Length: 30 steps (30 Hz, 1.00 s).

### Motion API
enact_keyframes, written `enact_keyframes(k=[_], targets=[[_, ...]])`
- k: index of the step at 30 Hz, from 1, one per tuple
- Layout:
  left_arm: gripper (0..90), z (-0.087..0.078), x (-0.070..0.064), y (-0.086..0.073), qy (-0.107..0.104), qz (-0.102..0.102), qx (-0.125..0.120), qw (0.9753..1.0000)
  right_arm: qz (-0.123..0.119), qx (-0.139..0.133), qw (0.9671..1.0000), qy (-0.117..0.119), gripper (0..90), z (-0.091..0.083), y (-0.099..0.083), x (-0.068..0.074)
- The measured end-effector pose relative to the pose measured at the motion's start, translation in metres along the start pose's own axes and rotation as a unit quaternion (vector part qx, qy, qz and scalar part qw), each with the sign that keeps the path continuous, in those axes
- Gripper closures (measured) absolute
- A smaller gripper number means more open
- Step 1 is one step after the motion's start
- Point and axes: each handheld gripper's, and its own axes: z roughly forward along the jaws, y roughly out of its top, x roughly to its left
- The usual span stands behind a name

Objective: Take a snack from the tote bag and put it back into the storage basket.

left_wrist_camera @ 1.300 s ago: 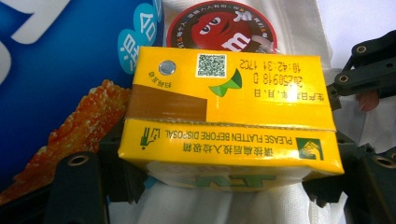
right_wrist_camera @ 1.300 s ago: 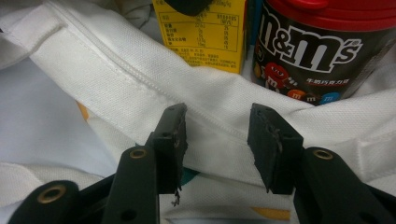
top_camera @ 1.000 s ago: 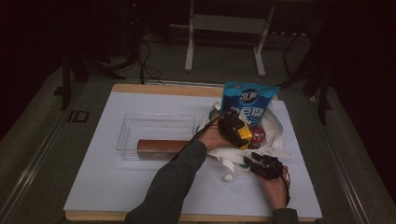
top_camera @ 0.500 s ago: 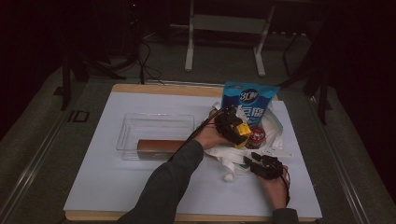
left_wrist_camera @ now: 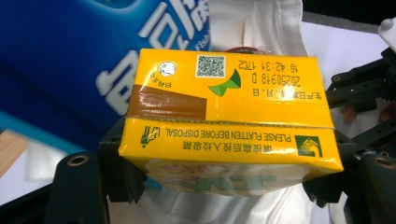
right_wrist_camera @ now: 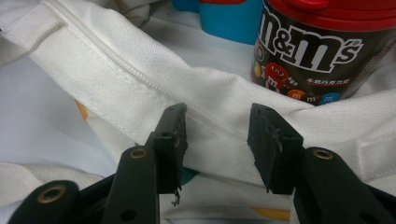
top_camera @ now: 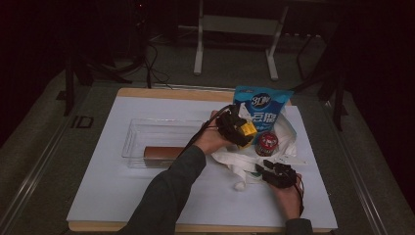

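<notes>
My left gripper [top_camera: 241, 133] is shut on a yellow drink carton [top_camera: 247, 130], held above the white cloth bag [top_camera: 235, 159]. In the left gripper view the carton [left_wrist_camera: 233, 107] lies sideways between the jaws, its printed top facing the camera. My right gripper [top_camera: 266, 169] rests at the bag's near edge. In the right gripper view it [right_wrist_camera: 217, 126] stands open, its jaws on either side of the bag's stitched rim [right_wrist_camera: 116, 79]. An M&M's can with a red lid [top_camera: 267, 143] stands in the bag, close behind that rim [right_wrist_camera: 308, 51].
A blue snack pouch [top_camera: 262, 107] stands upright behind the carton. To the left a clear plastic bin [top_camera: 142, 129] holds a brown box [top_camera: 164, 152]. A white mat [top_camera: 122, 196] covers the table, and dark floor surrounds it.
My left gripper has shifted slightly left with the carton in it. The right gripper has stayed at the bag's rim.
</notes>
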Motion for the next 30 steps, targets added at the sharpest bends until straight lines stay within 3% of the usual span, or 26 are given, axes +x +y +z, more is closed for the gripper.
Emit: enact_keyframes(k=[30], targets=[[28.4,-0.067,0.021,-0.007,0.038,-0.039,-0.038,0.9978,0.000,0.001,1.0000,-0.001,56.5,0.000,0.000,0.000]])
